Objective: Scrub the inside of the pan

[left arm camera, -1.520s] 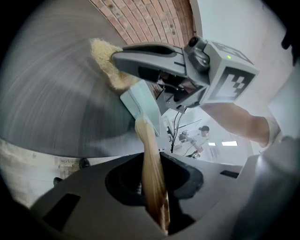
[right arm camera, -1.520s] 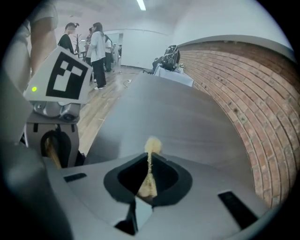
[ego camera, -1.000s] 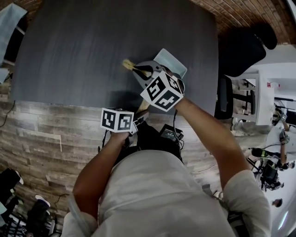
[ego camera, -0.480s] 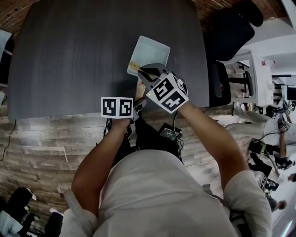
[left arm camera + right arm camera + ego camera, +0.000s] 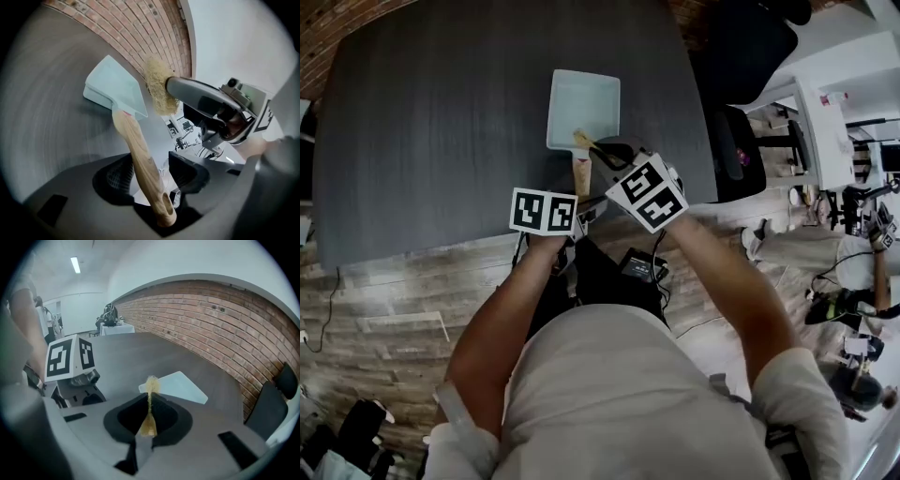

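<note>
Sitting on table [image 5: 441,141], pale pan [image 5: 581,103], scrubber [image 5: 580,140] at its edge

A shallow pale-blue rectangular pan [image 5: 583,103] rests on the dark grey table [image 5: 441,141]. Its light wooden handle [image 5: 139,152] points back at the person, the end loose between the left gripper's [image 5: 150,176] jaws, which have just been opening. A straw-coloured fibre scrubber [image 5: 159,91] hovers by the pan's near edge, pinched in the right gripper [image 5: 149,401].
</note>
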{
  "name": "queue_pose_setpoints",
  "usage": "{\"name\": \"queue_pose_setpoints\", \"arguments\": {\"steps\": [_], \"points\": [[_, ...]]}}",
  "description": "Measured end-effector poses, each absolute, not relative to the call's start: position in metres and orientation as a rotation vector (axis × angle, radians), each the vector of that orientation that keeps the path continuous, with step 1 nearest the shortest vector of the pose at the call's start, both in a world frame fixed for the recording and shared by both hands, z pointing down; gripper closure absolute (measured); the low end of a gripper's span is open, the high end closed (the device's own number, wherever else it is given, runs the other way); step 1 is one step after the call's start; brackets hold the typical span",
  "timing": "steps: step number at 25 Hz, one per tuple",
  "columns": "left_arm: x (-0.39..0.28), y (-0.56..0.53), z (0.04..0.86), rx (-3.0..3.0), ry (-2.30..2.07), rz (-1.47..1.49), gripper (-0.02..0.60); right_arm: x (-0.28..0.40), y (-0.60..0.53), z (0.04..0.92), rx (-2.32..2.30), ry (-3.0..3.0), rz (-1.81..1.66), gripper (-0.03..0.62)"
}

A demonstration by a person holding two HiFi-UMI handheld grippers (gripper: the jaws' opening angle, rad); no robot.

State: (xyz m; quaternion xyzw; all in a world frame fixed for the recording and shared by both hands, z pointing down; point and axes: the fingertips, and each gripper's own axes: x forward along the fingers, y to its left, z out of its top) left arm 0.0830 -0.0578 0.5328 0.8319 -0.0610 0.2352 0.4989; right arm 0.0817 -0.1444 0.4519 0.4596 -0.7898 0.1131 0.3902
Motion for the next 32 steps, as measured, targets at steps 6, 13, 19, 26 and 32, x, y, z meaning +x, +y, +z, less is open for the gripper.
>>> {"name": "queue_pose_setpoints", "arguments": {"steps": [6,13,19,26,32], "points": [[0.061,-0.052,0.520,2.096,-0.149,0.558,0.348,0.100,-0.136,0.448,1.233,-2.008,0.321,0.563],[0.015,-0.052,0.495,2.159,-0.194,0.467,0.339,0.104,-0.122,0.437,1.323,-2.030,0.372,0.563],[-0.025,-0.047,0.444,2.223,-0.221,0.248,0.342,0.106,-0.093,0.414,1.379,-2.074,0.404,0.563],[-0.069,-0.037,0.361,2.302,-0.310,-0.084,0.417,0.100,-0.054,0.381,1.438,-2.223,0.557,0.563],[-0.081,0.002,0.317,2.343,-0.350,-0.262,0.551,0.100,-0.006,0.354,1.457,-2.351,0.624,0.563]]}}
